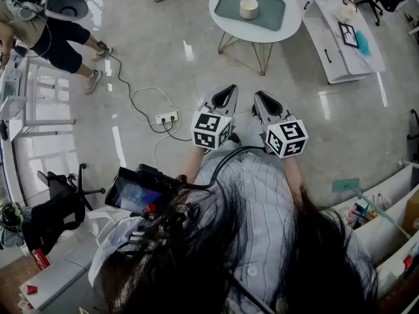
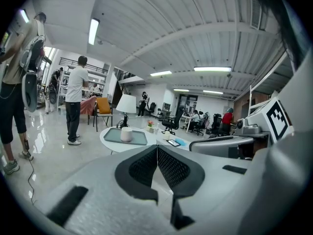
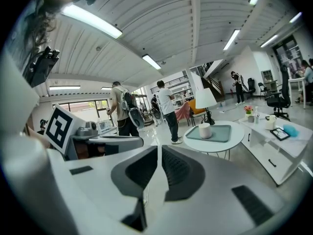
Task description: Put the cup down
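cup (image 1: 249, 8) upright, long axis vertical, standing about mid green tray (image 1: 226, 5) on round white table (image 1: 288, 30). bare table rim shows all around the tray. low white desk (image 1: 340, 54) just right of the table. open floor (image 1: 196, 67) between the table and the person; power strip (image 1: 166, 118) and cable lie on it to the left. left gripper (image 1: 230, 89) and right gripper (image 1: 258, 95) are side by side close to the person, both aimed toward the table, well apart from the cup. both have jaws together, nothing between them, holding nothing.
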The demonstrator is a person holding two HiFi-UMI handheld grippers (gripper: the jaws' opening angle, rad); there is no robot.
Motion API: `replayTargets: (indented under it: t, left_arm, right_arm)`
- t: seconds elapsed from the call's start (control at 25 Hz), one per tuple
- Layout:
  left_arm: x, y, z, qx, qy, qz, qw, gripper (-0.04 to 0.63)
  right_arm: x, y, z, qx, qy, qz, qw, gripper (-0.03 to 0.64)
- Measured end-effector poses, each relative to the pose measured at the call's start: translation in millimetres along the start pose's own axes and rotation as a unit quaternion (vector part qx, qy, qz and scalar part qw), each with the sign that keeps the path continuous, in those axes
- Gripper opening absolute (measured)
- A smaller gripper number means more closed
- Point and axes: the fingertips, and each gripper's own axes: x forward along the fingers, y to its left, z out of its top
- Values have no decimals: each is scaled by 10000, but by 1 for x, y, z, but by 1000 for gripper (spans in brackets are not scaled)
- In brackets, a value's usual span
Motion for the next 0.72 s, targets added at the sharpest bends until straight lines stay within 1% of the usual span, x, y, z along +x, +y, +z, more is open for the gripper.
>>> replayTargets:
  t: [0.72]
  left_arm:
    - [10,11,3,28,16,8,10000,15]
  right_arm:
    - [11,-8,3,40,-16,-20,10000,49]
